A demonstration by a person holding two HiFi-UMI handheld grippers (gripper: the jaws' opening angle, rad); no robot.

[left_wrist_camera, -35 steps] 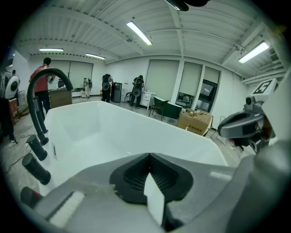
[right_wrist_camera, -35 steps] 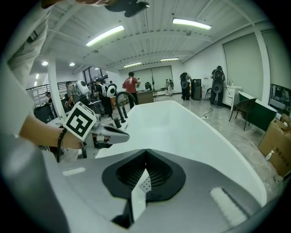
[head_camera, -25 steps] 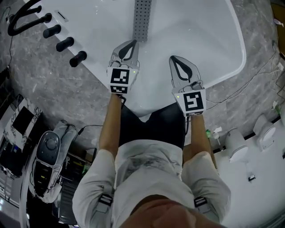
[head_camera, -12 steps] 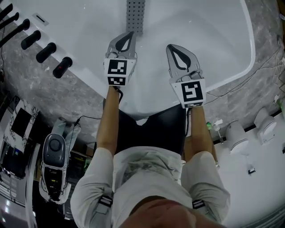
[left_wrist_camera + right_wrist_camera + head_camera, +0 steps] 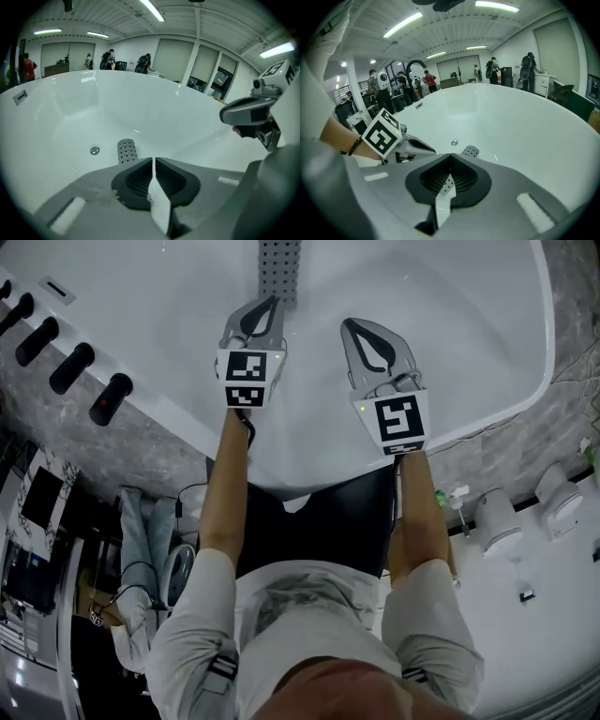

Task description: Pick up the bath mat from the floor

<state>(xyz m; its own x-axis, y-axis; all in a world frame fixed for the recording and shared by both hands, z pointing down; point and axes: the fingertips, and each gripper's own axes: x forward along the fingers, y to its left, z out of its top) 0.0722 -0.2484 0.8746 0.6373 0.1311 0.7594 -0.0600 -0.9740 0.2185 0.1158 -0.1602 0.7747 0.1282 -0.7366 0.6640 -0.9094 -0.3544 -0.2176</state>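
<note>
Fingers (image 5: 133,180) on left gripper (image 5: 272,302) and right gripper (image 5: 349,324) closed, empty, over white bathtub (image 5: 450,352). We see grey perforated bath mat (image 5: 281,268) on tub bottom ahead. Only gripper views show the drain (image 5: 94,150).

Bright, even overhead light from ceiling strip lamps (image 5: 152,9), seen in both gripper views. White tub (image 5: 422,315) near blown-out in head view, little surface detail; faint streak reflections on its wall in left gripper view. Lower-left corner of head view dim, shadowed. Strong fisheye bend and black vignette at corners of gripper views. Soft focus up close on left gripper (image 5: 153,161) and right gripper (image 5: 450,157); far background fairly sharp.
</note>
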